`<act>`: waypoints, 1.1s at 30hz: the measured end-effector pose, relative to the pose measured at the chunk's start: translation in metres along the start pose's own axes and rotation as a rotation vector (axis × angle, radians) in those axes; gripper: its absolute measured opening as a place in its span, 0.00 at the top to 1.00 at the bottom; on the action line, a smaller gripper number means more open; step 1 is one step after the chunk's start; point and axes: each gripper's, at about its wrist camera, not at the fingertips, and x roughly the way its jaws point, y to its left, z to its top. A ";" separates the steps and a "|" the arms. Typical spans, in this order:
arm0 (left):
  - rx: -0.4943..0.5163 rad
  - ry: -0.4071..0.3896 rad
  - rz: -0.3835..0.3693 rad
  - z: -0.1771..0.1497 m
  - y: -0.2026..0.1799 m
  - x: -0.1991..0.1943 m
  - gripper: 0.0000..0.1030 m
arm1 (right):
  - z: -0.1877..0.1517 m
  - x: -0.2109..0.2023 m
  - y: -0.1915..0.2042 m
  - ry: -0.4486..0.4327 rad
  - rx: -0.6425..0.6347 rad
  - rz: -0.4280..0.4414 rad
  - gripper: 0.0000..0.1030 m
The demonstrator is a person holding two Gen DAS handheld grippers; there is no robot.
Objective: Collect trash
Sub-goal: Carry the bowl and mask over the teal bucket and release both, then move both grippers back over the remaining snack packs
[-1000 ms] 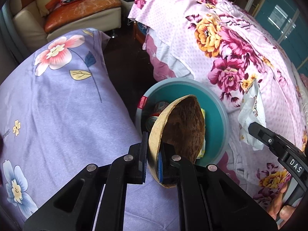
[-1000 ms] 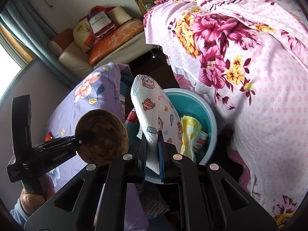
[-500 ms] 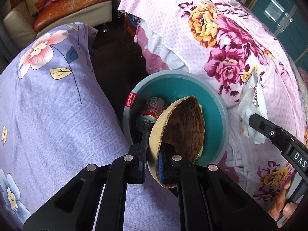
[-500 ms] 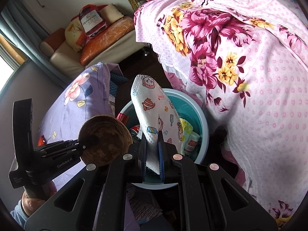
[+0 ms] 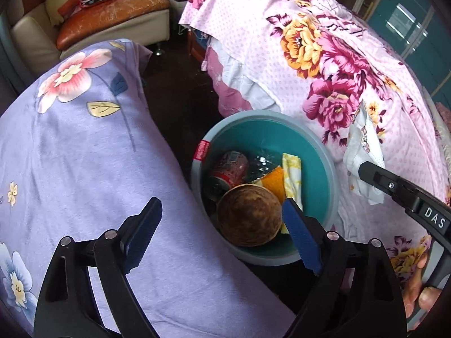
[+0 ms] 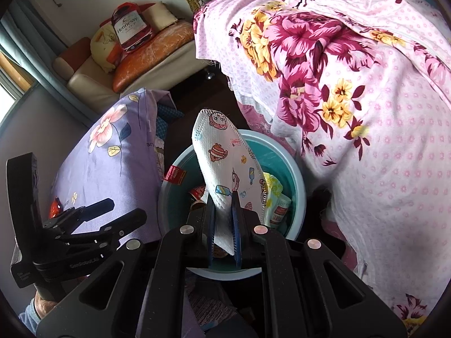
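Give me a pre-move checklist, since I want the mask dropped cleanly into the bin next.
1. Left hand-held gripper empty: ok, its jaws have just been opening and stand wide, nothing between them.
2. Coconut shell inside the teal bin: ok, lying on the trash.
3. Right hand-held gripper holds the printed face mask: ok, pads clamped on its lower edge.
4. Mask over the bin opening: ok in the right wrist view; height above it cannot tell.
5. Left hand-held gripper clear of the drop path: not ok, one finger hangs over the bin.
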 end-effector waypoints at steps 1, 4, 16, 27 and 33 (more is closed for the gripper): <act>-0.004 0.000 0.003 -0.001 0.003 -0.001 0.13 | 0.000 0.002 0.002 0.003 -0.004 -0.001 0.89; -0.029 0.002 0.006 -0.006 0.015 -0.004 0.12 | 0.001 0.008 0.009 0.016 -0.016 0.000 0.88; -0.119 -0.009 0.010 -0.021 0.062 -0.022 0.10 | -0.007 0.037 0.039 0.097 -0.037 -0.014 0.36; -0.199 -0.026 -0.036 -0.037 0.092 -0.038 0.09 | -0.011 0.029 0.061 0.096 -0.038 -0.039 0.27; -0.225 -0.046 -0.046 -0.046 0.105 -0.052 0.09 | -0.016 0.020 0.081 0.094 -0.071 -0.042 0.26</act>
